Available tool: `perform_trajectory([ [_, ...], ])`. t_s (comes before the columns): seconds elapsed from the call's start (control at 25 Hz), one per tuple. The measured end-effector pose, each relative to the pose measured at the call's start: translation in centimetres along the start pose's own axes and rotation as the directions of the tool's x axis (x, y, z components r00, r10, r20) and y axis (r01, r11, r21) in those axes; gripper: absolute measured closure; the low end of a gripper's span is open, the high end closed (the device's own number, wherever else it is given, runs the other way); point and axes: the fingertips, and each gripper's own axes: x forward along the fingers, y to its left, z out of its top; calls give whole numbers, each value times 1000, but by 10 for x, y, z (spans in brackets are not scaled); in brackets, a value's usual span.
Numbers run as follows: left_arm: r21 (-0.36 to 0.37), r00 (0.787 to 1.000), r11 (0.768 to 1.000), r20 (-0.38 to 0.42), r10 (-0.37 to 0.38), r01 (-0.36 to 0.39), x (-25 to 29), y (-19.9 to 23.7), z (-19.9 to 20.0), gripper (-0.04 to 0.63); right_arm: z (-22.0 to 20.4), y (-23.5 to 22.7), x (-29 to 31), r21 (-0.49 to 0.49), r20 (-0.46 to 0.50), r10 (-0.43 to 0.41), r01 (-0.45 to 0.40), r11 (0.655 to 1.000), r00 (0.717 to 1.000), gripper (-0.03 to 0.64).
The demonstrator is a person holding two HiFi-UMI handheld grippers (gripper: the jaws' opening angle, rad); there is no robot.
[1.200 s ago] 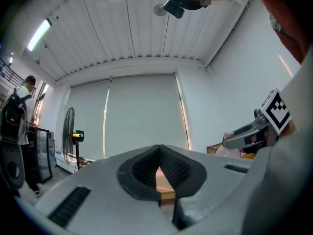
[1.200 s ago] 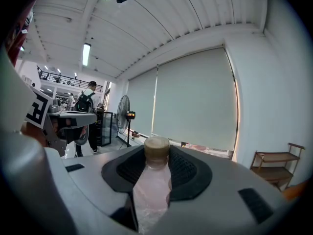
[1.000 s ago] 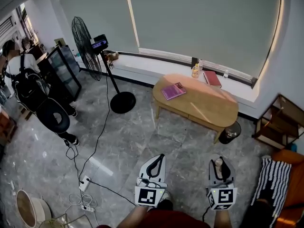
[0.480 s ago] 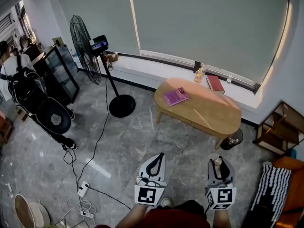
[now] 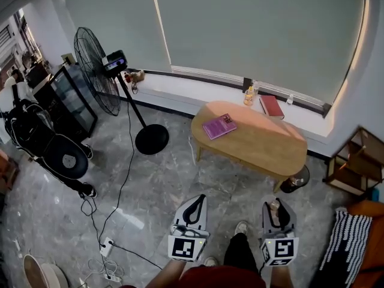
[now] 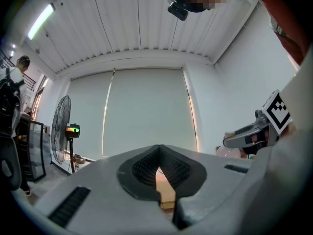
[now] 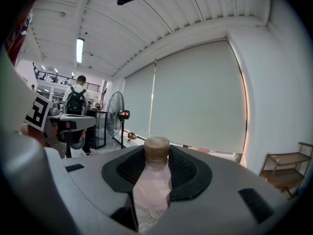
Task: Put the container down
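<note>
- The right gripper (image 5: 279, 205) is grasping the bottle (image 7: 152, 177) between its pads, with the cap pointing forward.
- The bottle is hanging above the floor (image 5: 162, 173), well short of the table (image 5: 264, 152).
- The left gripper (image 5: 198, 199) is pressing its jaws together on nothing.
- Both grippers are hanging side by side, pointing toward the table.
- A magenta book (image 5: 219, 126) is lying on the table's left end.
- A red book (image 5: 271, 106) is lying on the sill (image 5: 198, 80) behind, near small bottles (image 5: 248, 94).
- A fan (image 5: 93, 71) is standing at the left.
- A person (image 7: 76, 101) with a backpack is standing beyond it.
</note>
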Motion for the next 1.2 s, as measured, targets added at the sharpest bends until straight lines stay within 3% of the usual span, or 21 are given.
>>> perform_trajectory([
  [0.6,26,1000,1000,-25,-3,4,190,-34,-11,589,-3,-153,119,55,-8,0,1,998,1000,476],
  [0.88,26,999,1000,-45,-2,3,254,-56,-20,589,-5,-210,157,77,-11,-4,4,997,1000,476],
  [1.2,58,997,997,-56,-52,55,305,-86,-35,591,-14,-259,187,84,-17,12,-10,996,1000,476],
])
